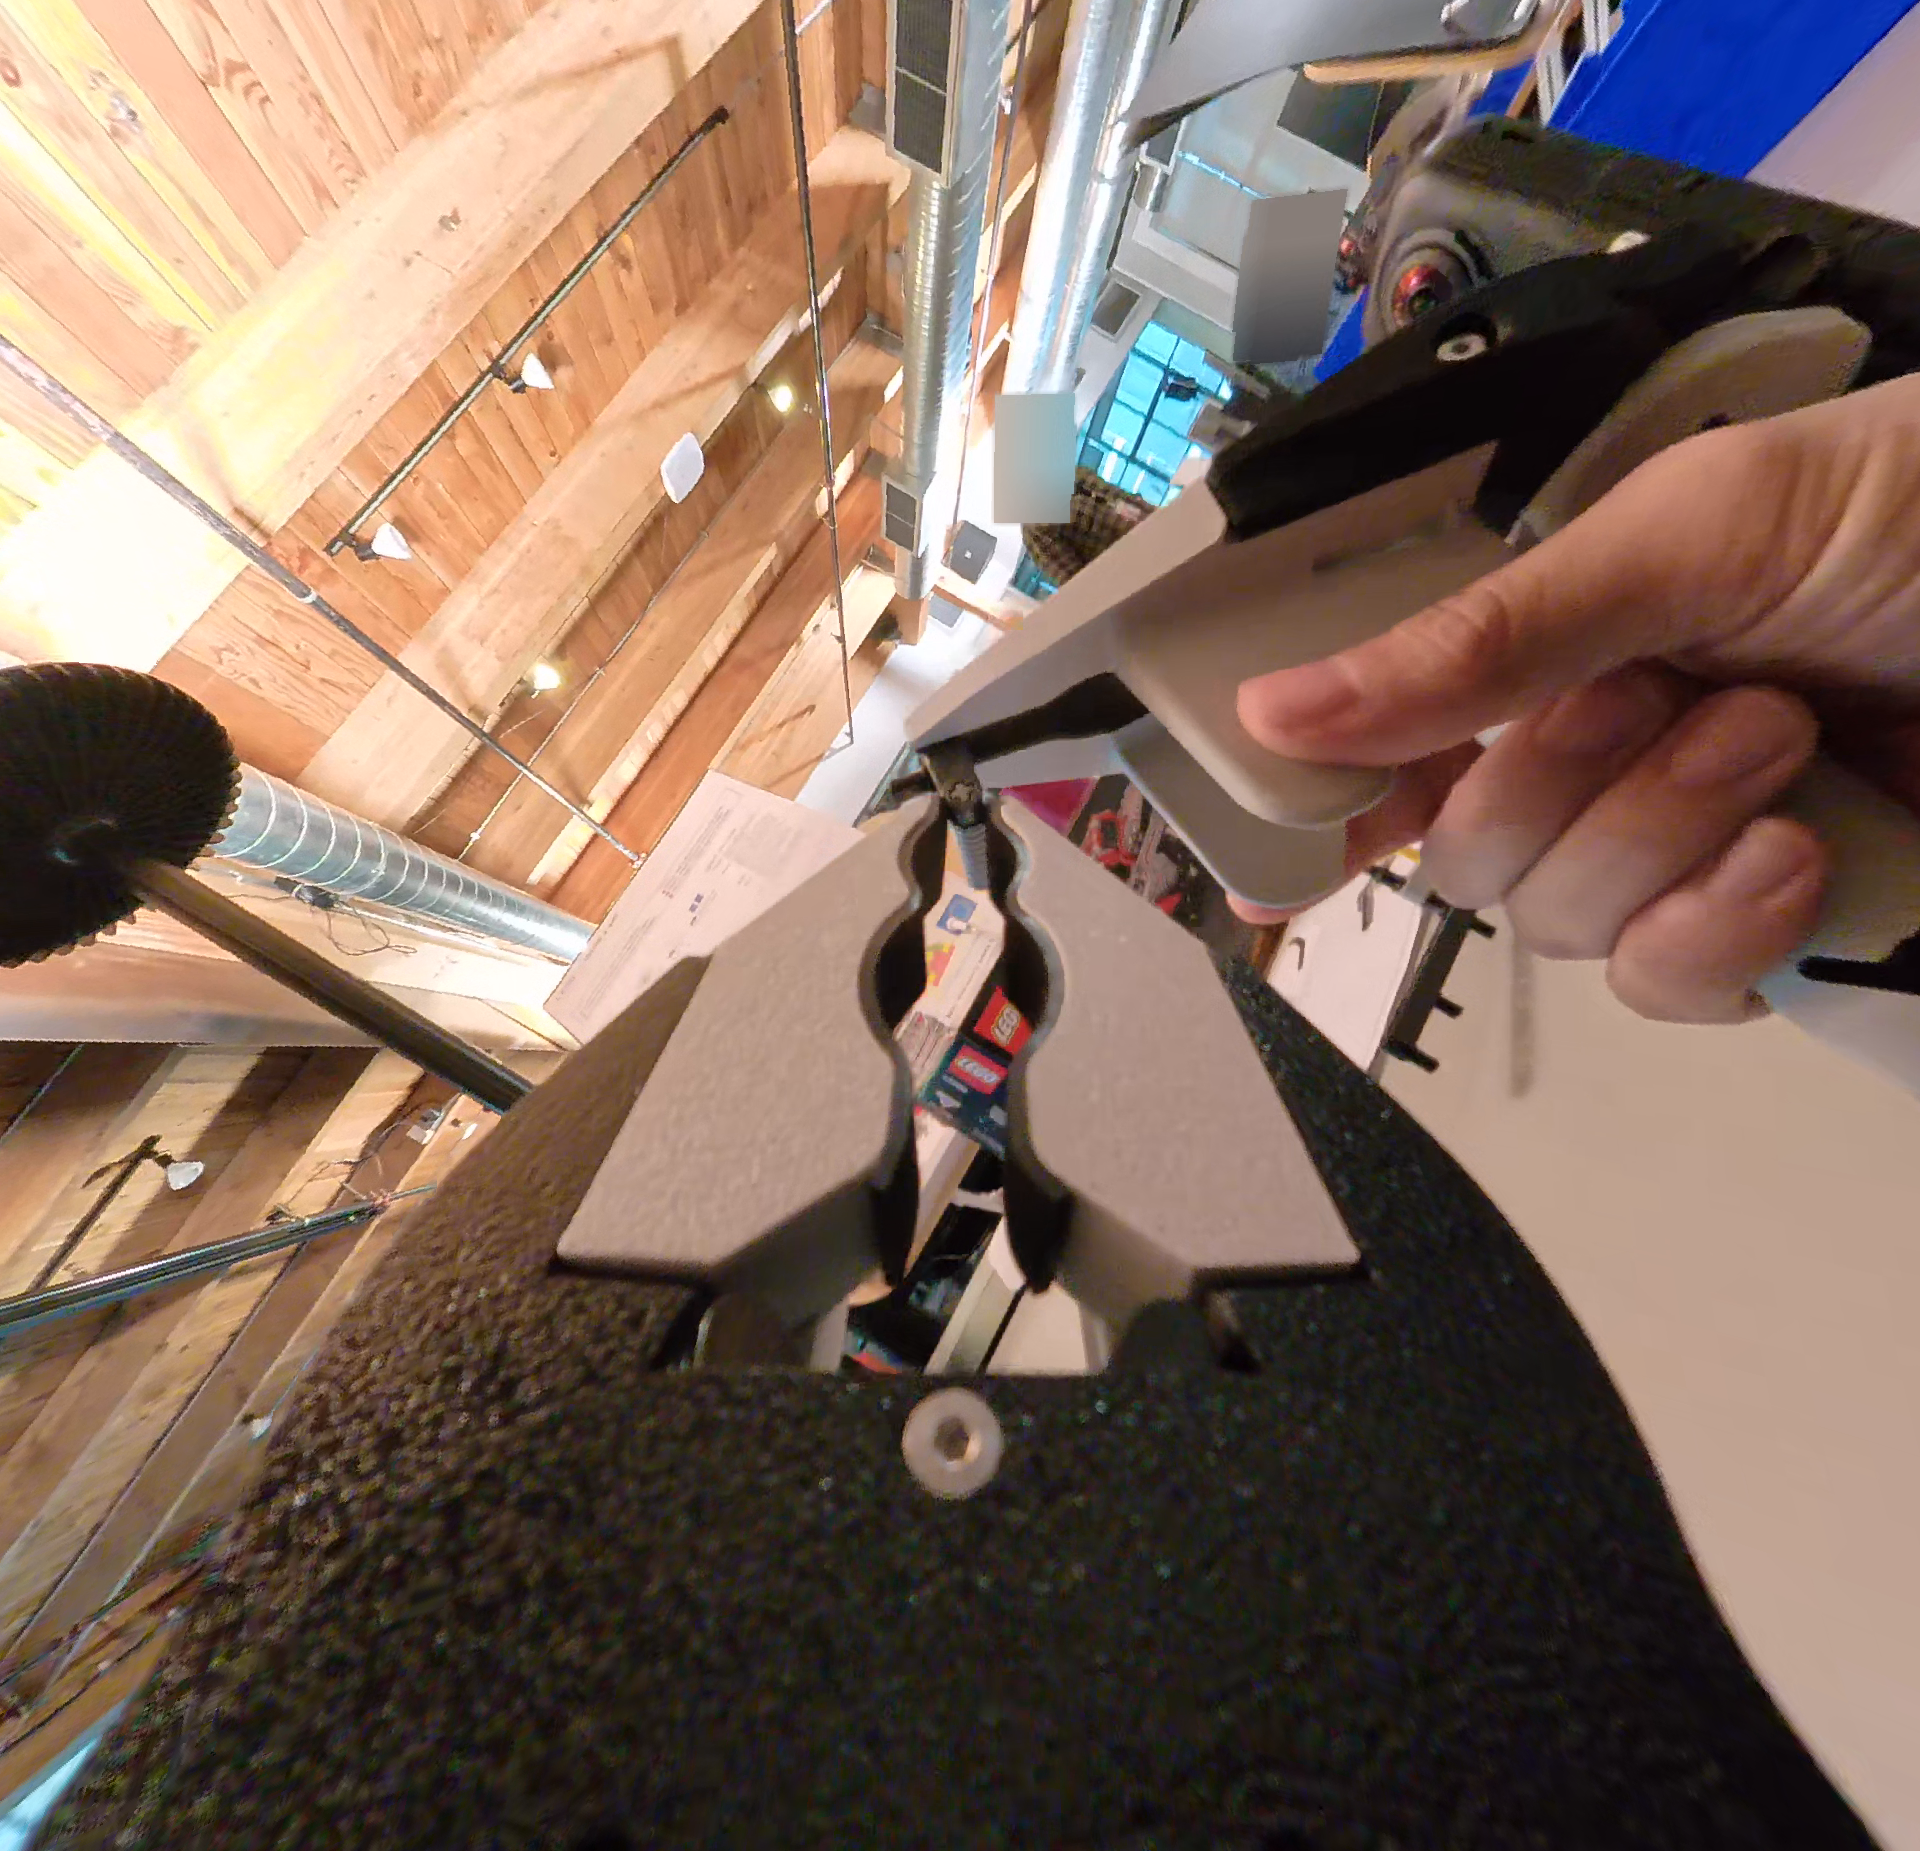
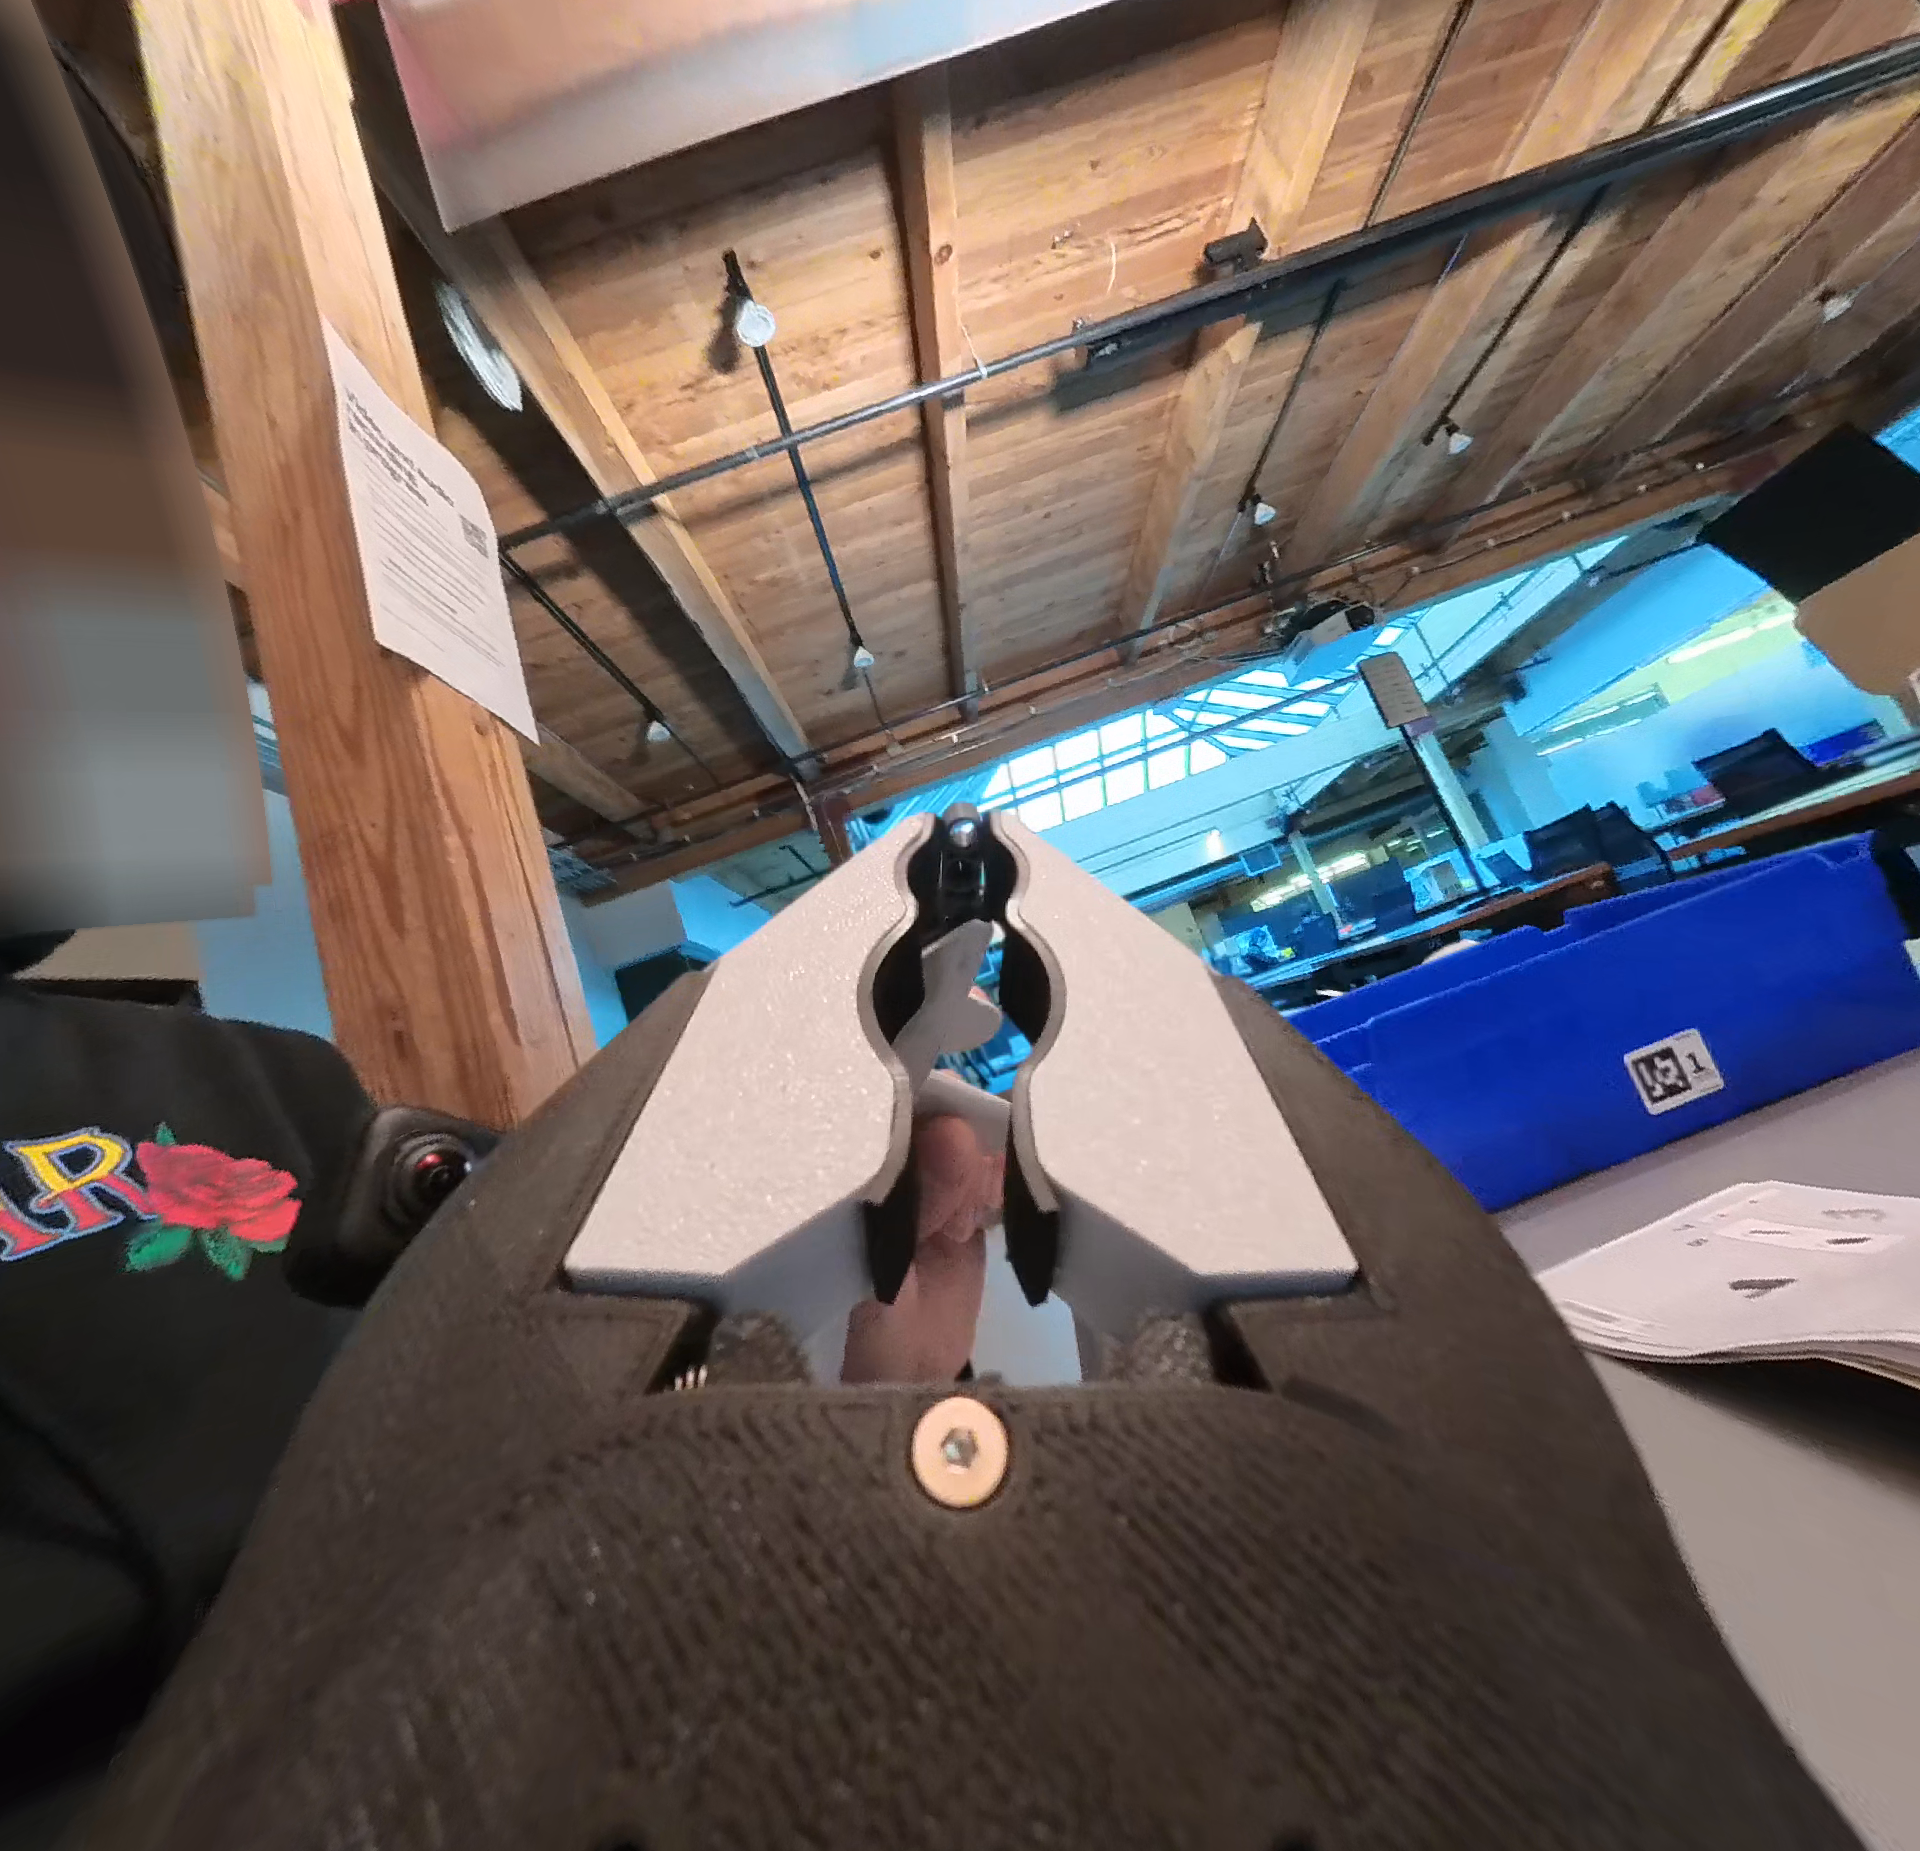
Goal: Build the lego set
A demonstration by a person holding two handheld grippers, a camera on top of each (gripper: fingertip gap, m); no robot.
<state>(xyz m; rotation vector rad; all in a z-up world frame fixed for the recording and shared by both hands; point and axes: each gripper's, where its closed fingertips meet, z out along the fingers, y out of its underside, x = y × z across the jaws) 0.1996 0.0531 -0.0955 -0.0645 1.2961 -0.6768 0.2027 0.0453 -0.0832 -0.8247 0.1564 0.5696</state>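
Both grippers are raised off the table and meet tip to tip. My left gripper [image 1: 963, 814] is nearly closed around a thin grey ridged lego pin [image 1: 974, 851] that runs between its fingertips. The pin joins a small black lego piece [image 1: 956, 788]. My right gripper [image 1: 920, 752], held by a hand [image 1: 1621, 762], comes in from the right and pinches that black piece. In the right wrist view, my right gripper [image 2: 961, 830] is shut on the black piece [image 2: 961, 871], which has a grey knob at its tip. The left gripper's pale fingers [image 2: 940, 1012] show through the gap.
Lego boxes and a booklet [image 1: 982, 1048] lie on the white table [image 1: 1662, 1282] beyond the left gripper. A blue bin [image 2: 1610, 1022] and printed instruction sheets [image 2: 1756, 1282] sit at the right. A wooden post [image 2: 395, 762] and a person in a black shirt [image 2: 156, 1230] are at the left. The grippers are tip to tip, or close to it.
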